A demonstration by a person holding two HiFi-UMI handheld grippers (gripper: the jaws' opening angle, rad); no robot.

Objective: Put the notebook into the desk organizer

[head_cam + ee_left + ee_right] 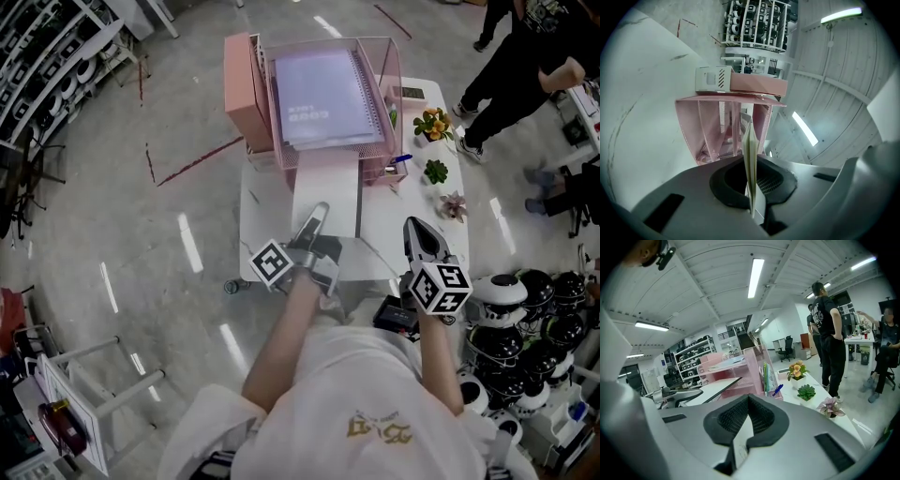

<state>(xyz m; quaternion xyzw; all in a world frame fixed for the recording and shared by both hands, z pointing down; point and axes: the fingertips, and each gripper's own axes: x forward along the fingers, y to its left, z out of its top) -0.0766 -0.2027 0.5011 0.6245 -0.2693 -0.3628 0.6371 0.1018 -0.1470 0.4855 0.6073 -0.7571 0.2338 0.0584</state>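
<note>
Left gripper (317,217) is pinching the notebook (328,192) by its near edge, probably so the far end is lining up with the pink organizer's (246,94) lower shelf. Right gripper (419,234) is idling alongside, jaws pressed together, empty.

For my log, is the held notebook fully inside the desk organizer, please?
No: most of the notebook juts out in front of the desk organizer, clamped in the left tool.

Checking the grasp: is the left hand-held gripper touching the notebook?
Touching. The left gripper view shows the left hand-held gripper with its jaws pressed on the notebook, seen edge-on between them.
</note>
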